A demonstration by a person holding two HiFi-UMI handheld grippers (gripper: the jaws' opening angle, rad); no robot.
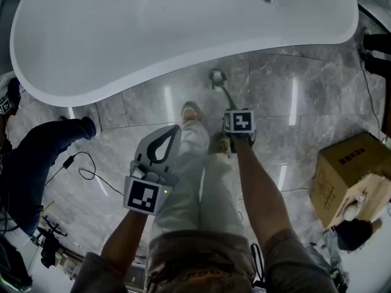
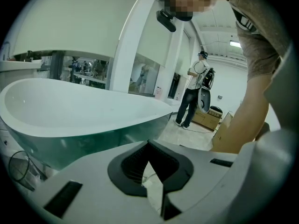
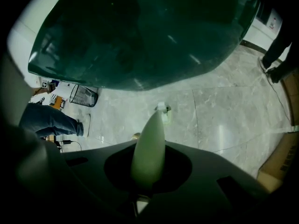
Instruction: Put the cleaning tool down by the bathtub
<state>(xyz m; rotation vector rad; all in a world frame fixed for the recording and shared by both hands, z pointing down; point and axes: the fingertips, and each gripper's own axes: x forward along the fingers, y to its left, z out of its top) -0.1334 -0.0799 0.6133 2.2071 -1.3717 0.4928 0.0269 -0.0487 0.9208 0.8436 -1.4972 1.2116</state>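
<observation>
The white bathtub [image 1: 183,60] fills the top of the head view. The cleaning tool is a brush with a pale green handle [image 3: 149,148]. Its small head [image 1: 217,77] points down at the marble floor right beside the tub's edge; I cannot tell whether it touches the tiles. My right gripper [image 1: 238,127] points steeply down and is shut on the handle's upper end. My left gripper [image 1: 176,129] hangs to the left over my trouser leg. Its jaws meet at the tips, with nothing between them [image 2: 149,143].
A cardboard box [image 1: 348,176] stands at the right. A person in jeans [image 1: 43,157] crouches at the left, by a cable [image 1: 85,170] and a black wire basket [image 3: 84,96]. My own shoes [image 1: 190,112] stand close to the tub. Another person [image 2: 191,97] stands farther off.
</observation>
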